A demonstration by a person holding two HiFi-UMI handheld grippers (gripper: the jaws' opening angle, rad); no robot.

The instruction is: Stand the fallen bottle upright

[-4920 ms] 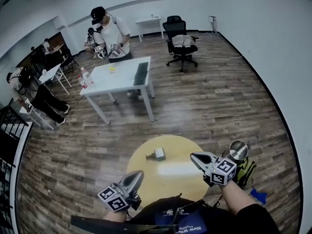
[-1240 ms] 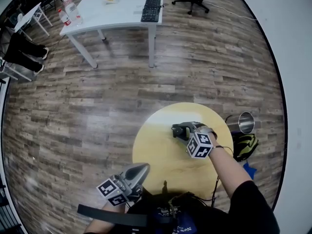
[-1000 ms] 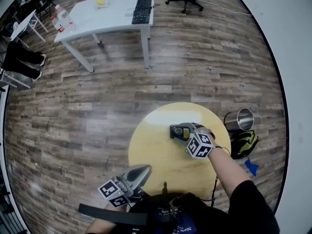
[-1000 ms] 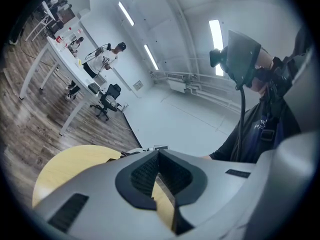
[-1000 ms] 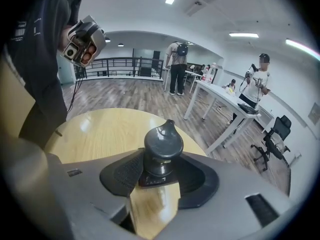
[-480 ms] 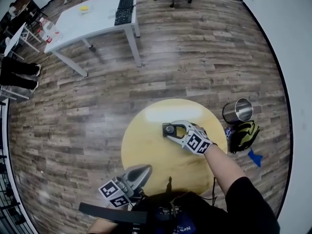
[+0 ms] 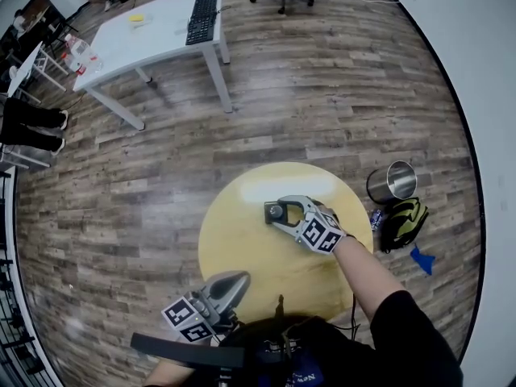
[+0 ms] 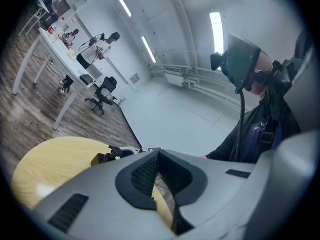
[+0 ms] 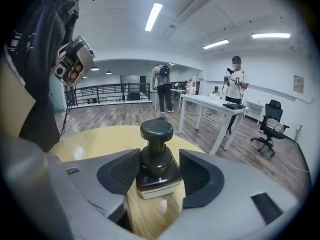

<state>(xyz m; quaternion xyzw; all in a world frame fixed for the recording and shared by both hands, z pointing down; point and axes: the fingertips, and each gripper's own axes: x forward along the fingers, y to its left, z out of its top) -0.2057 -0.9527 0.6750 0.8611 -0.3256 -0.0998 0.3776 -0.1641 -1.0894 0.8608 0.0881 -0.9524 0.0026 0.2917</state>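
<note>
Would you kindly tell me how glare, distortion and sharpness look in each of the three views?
Head view: heavy fisheye curves the floor planks, black corners, a white glare patch on the yellow table. Right gripper view: the bottle is sharp, ceiling strip light blown out. Left gripper view: dark vignette, one ceiling light flares white.

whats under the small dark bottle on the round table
The bottle stands upright on the yellow round table. Only bare tabletop shows around its base; the patch directly beneath is covered.

Bright ceiling strip lights (image 9: 155, 16), glare on yellow table (image 7: 234, 248), fisheye-warped edges
</note>
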